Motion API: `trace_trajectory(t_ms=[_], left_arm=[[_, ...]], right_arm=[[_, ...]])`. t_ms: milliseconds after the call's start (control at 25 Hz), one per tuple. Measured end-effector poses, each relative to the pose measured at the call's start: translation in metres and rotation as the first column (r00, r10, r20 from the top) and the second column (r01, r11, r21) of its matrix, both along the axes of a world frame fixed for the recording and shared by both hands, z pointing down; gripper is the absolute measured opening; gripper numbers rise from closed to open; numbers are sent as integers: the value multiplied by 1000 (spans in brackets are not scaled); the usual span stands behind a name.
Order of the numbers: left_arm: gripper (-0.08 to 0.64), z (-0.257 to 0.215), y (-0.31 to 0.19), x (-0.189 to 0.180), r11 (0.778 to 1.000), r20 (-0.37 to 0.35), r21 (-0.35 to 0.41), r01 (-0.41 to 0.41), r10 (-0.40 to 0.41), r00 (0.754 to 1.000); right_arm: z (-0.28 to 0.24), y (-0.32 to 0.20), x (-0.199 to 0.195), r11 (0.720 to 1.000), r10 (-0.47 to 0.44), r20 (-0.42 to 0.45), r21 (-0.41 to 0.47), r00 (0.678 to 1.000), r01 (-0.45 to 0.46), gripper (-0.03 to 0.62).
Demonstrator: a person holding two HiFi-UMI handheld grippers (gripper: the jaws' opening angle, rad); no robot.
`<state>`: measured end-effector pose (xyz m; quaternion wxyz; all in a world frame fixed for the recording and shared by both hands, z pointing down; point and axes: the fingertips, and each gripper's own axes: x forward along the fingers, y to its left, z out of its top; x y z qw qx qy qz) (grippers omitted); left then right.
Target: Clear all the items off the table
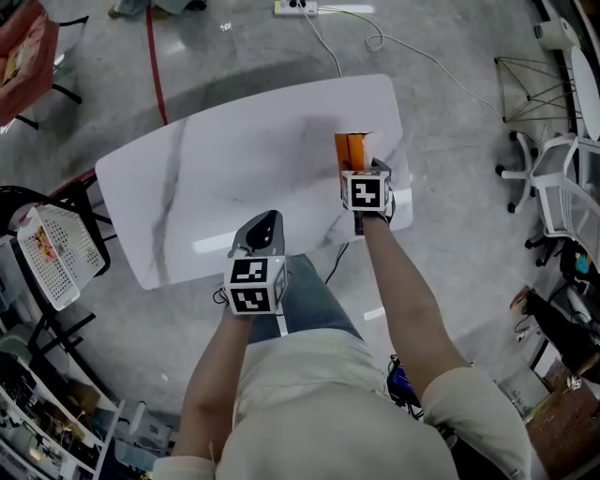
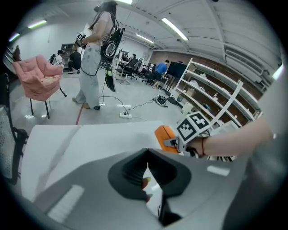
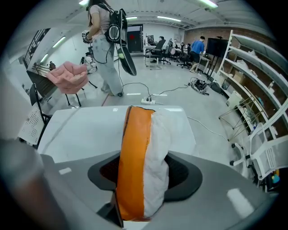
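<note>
An orange and white padded pouch stands upright between the jaws of my right gripper, which is shut on it. In the head view the pouch hangs over the right end of the white marble table, just beyond the right gripper. My left gripper hovers over the table's near edge, its jaws meeting at the tips. In the left gripper view the left gripper looks shut, with a thin sliver of white and red showing in the gap; what that is I cannot tell. The pouch appears off to its right.
A chair with a white perforated back stands left of the table, a white office chair to the right. A power strip with a cable lies on the floor beyond. A pink armchair and a standing person are farther off.
</note>
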<state>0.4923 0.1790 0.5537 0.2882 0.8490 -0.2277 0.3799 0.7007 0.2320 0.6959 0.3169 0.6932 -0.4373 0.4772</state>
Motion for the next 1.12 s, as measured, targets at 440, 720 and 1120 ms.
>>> trace_trajectory(t_ms=[440, 720, 1120], left_arm=[[9, -35, 0, -27, 999, -27, 49, 15, -14, 1000], [9, -58, 4, -40, 998, -35, 70, 1, 1, 999], [9, -89, 5, -65, 994, -61, 108, 10, -4, 998]], right_arm=[[-63, 21, -28, 998, 45, 6, 41, 999, -45, 250], [-97, 31, -52, 996, 66, 28, 57, 997, -67, 249], [-149, 22, -92, 989, -53, 29, 139, 998, 48, 249]])
